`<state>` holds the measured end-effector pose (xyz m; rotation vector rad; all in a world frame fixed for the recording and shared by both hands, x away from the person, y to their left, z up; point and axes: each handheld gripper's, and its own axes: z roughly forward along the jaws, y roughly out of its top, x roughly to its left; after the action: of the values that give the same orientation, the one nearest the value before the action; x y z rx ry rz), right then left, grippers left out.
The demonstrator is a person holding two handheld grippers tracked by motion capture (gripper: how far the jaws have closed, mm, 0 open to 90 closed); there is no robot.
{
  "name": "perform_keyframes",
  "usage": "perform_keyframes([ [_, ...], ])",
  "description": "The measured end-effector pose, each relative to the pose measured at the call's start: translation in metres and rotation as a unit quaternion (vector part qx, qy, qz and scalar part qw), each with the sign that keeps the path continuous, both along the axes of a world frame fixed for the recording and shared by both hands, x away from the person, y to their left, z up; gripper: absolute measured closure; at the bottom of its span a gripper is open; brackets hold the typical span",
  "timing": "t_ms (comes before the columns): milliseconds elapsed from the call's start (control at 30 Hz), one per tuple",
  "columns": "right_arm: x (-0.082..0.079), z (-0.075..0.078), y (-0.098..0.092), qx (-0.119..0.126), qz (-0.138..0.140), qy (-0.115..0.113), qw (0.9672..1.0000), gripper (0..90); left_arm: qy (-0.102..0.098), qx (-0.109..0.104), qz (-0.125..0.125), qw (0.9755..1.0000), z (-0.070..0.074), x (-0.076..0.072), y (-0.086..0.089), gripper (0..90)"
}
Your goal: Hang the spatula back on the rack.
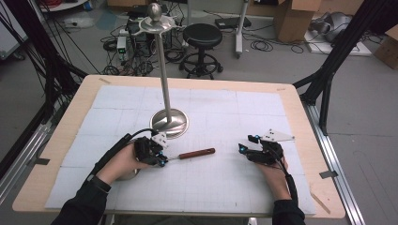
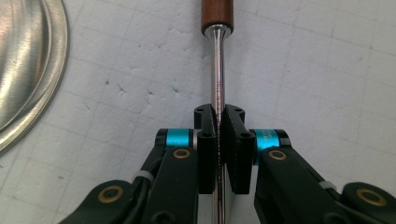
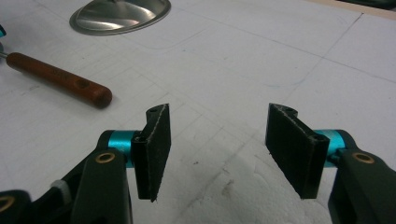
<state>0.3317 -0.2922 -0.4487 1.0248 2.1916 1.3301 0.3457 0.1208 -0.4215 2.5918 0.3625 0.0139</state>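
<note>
My left hand-held gripper (image 2: 218, 140) is clamped on the steel shaft of the wooden-handled tool (image 1: 197, 153) — it lies flat on the table (image 1: 291, 101), just in front of the metal stand's base (image 1: 169, 123). My right hand-held gripper (image 3: 217, 149) rests nearby, jaws apart and holding nothing.

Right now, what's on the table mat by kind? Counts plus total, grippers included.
Wooden-handled utensil with a chrome shank: 1, its shank clamped in the left gripper
Metal stand, round base and upright pole: 1
Handheld grippers: 2, the left gripper and the right gripper, which is open with nothing between its pads
Total: 4
</note>
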Motion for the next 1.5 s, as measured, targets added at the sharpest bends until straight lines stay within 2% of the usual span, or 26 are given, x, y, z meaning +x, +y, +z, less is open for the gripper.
perform_keyframes([
  [167, 0.0, 0.0, 0.001, -0.001, 0.0, 0.0, 1.0, 40.8, 0.021, 0.009, 0.006, 0.9997, 0.001, 0.005, -0.002, 84.0],
  [267, 0.0, 0.0, 0.001, 0.0, -0.001, 0.002, 1.0, 41.3, 0.023, 0.022, 0.005, 0.9995, 0.003, 0.006, -0.006, 84.1],
  [367, 0.0, 0.0, 0.0, -0.001, -0.002, 0.0, 1.0, 42.1, 0.021, 0.033, 0.0, 0.9993, 0.004, 0.005, -0.008, 84.2],
  [533, 0.0, 0.0, -0.001, 0.007, -0.006, 0.001, 1.0, 43.3, -0.001, 0.035, -0.003, 0.9994, 0.005, 0.0, -0.009, 84.4],
  [700, -0.001, 0.0, -0.001, 0.007, -0.005, 0.001, 1.0, 42.9, -0.025, 0.003, -0.002, 0.9997, 0.01, -0.007, 0.001, 84.3],
  [767, -0.001, 0.0, -0.001, 0.006, -0.005, 0.0, 1.0, 42.9, -0.038, -0.015, -0.001, 0.9991, 0.014, -0.009, 0.007, 84.4],
  [833, -0.001, 0.0, -0.001, 0.006, -0.005, -0.001, 1.0, 42.7, -0.049, -0.036, 0.004, 0.9981, 0.02, -0.012, 0.013, 84.4],
  [967, -0.001, 0.001, -0.001, 0.005, -0.006, -0.001, 1.0, 42.7, -0.084, -0.071, 0.021, 0.9937, 0.035, -0.016, 0.026, 84.4],
  [1033, -0.001, 0.0, -0.001, 0.004, -0.006, -0.002, 1.0, 42.7, -0.098, -0.094, 0.036, 0.99, 0.044, -0.019, 0.034, 84.4],
  [1100, -0.001, 0.0, -0.001, 0.005, -0.006, -0.001, 1.0, 42.7, -0.114, -0.119, 0.049, 0.9851, 0.053, -0.021, 0.043, 84.4],
  [1133, -0.001, 0.0, -0.001, 0.005, -0.006, -0.001, 1.0, 42.7, -0.122, -0.136, 0.056, 0.9815, 0.058, -0.022, 0.049, 84.4],
  [1167, -0.001, 0.0, -0.001, 0.006, -0.006, -0.001, 1.0, 42.7, -0.129, -0.144, 0.06, 0.9793, 0.061, -0.023, 0.053, 84.4],
  [1233, -0.001, 0.0, -0.001, 0.006, -0.006, 0.0, 1.0, 42.7, -0.143, -0.168, 0.074, 0.9726, 0.069, -0.025, 0.062, 84.4],
  [1267, -0.001, 0.0, -0.001, 0.006, -0.006, 0.0, 1.0, 42.7, -0.151, -0.184, 0.084, 0.9676, 0.073, -0.028, 0.068, 84.4],
  [1300, -0.001, 0.0, -0.001, 0.006, -0.005, 0.0, 1.0, 42.7, -0.156, -0.193, 0.089, 0.9647, 0.075, -0.028, 0.071, 84.4],
  [1367, -0.001, 0.0, -0.001, 0.005, -0.004, -0.001, 1.0, 42.7, -0.171, -0.217, 0.106, 0.9551, 0.081, -0.03, 0.08, 84.4],
  [1400, -0.001, 0.0, 0.0, 0.004, -0.004, -0.001, 1.0, 42.6, -0.181, -0.232, 0.111, 0.9493, 0.084, -0.031, 0.085, 84.4],
  [1500, -0.001, 0.0, 0.0, 0.002, -0.003, -0.001, 1.0, 42.6, -0.2, -0.258, 0.127, 0.9364, 0.09, -0.034, 0.094, 84.4],
])
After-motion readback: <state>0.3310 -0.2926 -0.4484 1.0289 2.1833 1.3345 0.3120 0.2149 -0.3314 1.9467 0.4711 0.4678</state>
